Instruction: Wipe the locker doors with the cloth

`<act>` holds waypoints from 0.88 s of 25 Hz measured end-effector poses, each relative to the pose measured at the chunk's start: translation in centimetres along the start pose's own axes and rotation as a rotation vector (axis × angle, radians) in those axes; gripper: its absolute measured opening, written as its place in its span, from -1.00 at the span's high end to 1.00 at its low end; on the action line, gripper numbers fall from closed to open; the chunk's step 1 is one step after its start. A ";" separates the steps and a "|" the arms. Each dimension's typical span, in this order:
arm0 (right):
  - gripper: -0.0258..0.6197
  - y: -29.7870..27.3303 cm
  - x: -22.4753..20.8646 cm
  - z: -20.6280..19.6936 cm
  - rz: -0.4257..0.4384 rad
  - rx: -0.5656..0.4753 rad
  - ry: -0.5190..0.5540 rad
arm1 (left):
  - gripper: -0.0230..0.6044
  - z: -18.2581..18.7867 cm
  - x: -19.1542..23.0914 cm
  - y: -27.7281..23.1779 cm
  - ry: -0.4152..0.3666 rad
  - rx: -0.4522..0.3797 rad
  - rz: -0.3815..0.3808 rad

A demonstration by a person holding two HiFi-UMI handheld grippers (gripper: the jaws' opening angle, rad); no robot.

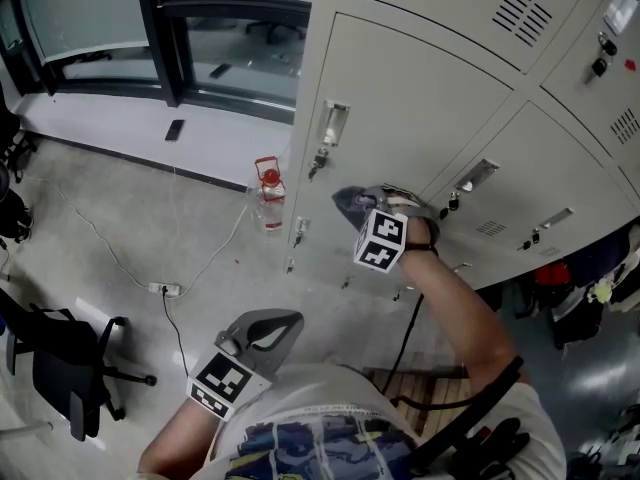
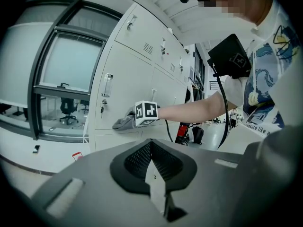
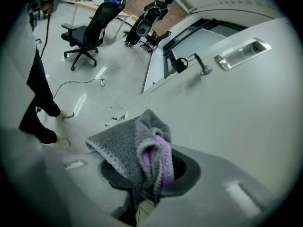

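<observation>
Grey cloth [image 3: 142, 150] clamped in right tongs [image 1: 362, 206], arm outstretched to locker door [image 1: 420, 98]; left tongs [image 2: 152, 174] closed, empty, low.

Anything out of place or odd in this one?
Nothing damaged. A red-capped bottle stands on the floor right beside the lockers, and a power strip lies out on the open floor: possible trip hazards.

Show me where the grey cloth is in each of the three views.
Head view: cloth at centre, against a locker door.
Left gripper view: cloth left of centre, beside the marker cube.
Right gripper view: cloth lower centre, held in the right gripper.
Shared landmark: the dark-framed window.
</observation>
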State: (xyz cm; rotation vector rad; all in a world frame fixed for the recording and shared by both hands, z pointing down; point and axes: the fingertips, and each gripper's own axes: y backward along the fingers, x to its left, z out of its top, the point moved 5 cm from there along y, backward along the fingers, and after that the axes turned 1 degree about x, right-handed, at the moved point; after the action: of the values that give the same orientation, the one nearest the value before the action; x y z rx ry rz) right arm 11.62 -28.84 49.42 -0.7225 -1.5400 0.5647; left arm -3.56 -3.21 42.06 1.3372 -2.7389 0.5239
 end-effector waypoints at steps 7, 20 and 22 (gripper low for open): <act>0.64 6.0 -1.3 1.1 0.008 -0.031 0.055 | 0.92 0.2 0.1 0.2 -0.005 -0.012 -0.006; 0.64 25.2 -18.7 4.7 -0.474 -0.201 -0.008 | 0.92 0.4 -0.6 0.0 -0.019 -0.024 -0.036; 0.64 26.5 -20.5 5.0 -0.529 -0.205 -0.020 | 0.92 0.4 -0.7 0.1 -0.018 -0.025 -0.037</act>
State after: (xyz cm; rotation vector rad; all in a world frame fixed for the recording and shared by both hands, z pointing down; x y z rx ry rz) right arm 10.19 -25.41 15.75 -0.4314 -1.7379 0.0191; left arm -3.17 -2.72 41.50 1.3917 -2.7196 0.4764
